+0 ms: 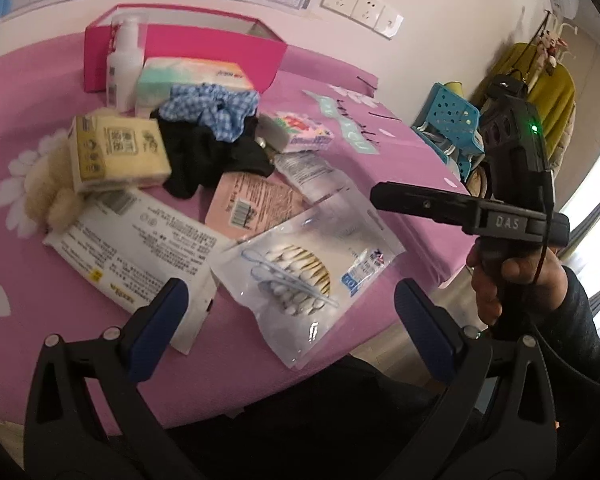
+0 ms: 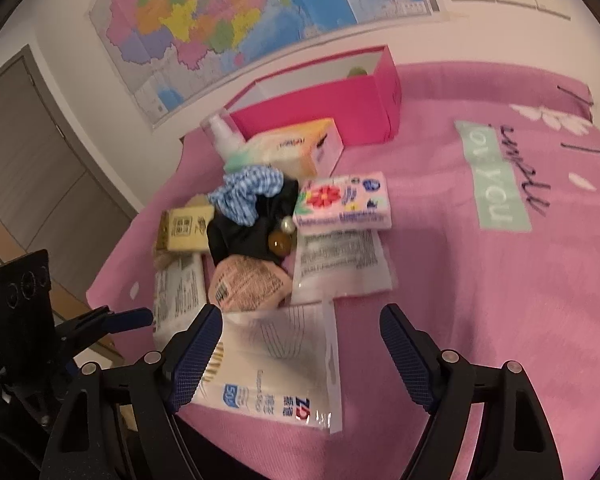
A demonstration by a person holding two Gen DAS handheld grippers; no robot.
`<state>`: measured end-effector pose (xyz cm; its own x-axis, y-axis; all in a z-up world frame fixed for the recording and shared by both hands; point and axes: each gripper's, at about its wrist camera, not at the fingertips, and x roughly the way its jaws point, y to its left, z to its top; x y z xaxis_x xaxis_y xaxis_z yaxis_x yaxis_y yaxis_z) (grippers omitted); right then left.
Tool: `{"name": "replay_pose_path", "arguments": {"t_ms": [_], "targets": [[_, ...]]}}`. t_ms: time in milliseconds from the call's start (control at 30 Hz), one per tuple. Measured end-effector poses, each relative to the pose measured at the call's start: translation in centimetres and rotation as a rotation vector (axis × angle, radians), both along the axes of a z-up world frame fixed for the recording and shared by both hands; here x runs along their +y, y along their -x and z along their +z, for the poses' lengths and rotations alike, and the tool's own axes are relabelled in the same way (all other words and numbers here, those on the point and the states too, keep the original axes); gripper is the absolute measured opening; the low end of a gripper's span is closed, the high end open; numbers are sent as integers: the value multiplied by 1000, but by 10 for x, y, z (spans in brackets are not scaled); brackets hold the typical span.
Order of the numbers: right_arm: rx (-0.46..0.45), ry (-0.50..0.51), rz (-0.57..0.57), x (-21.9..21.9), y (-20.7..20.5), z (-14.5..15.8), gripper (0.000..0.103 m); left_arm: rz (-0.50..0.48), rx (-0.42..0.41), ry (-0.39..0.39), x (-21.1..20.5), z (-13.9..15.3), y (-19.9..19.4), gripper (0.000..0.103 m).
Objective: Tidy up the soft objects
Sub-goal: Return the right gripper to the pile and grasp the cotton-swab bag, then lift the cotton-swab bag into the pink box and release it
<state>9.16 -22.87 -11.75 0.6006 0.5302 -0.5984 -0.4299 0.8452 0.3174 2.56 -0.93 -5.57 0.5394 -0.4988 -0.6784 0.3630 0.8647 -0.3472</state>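
Note:
A pile of soft goods lies on the pink cloth: a clear bag of cotton swabs [image 1: 300,276] [image 2: 272,368], a blue checked scrunchie [image 1: 212,108] [image 2: 246,192] on a black cloth [image 1: 208,156] [image 2: 248,236], a yellow tissue pack [image 1: 116,152] [image 2: 186,228], a flowered tissue pack [image 1: 304,132] [image 2: 344,200], a pink sachet [image 1: 256,204] [image 2: 248,280]. An open pink box [image 1: 180,44] [image 2: 332,100] stands behind. My left gripper [image 1: 288,312] is open above the swab bag. My right gripper [image 2: 300,356] is open over the same bag; it shows in the left view [image 1: 380,194].
A white pump bottle [image 1: 122,60] [image 2: 224,132] and a pastel tissue box [image 1: 192,76] [image 2: 296,148] stand before the pink box. A white wipes pack [image 1: 140,240] and a fluffy cream item [image 1: 48,184] lie left. A blue basket [image 1: 452,120] sits beyond the table's right edge.

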Motion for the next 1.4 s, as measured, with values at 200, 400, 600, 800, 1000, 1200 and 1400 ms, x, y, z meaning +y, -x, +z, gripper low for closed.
{"name": "replay_pose_path", "arguments": {"t_ms": [200, 400, 600, 800, 1000, 1200, 1400], "targets": [[18, 19, 23, 5, 2, -8, 76, -14, 19, -11, -7, -4, 0, 103], [20, 41, 40, 7, 4, -12, 68, -18, 52, -66, -17, -14, -1, 89], [34, 65, 75, 14, 4, -19, 56, -20, 59, -60, -21, -18, 2, 77], [65, 36, 84, 10, 0, -25, 45, -35, 76, -26, -21, -20, 0, 77], [83, 44, 75, 5, -7, -28, 37, -30, 98, 34, -13, -22, -4, 77], [107, 27, 93, 4, -13, -32, 13, -22, 111, 57, -13, -25, -9, 44], [113, -21, 90, -2, -14, -32, 11, -36, 101, 57, -12, -20, -11, 38]]}}
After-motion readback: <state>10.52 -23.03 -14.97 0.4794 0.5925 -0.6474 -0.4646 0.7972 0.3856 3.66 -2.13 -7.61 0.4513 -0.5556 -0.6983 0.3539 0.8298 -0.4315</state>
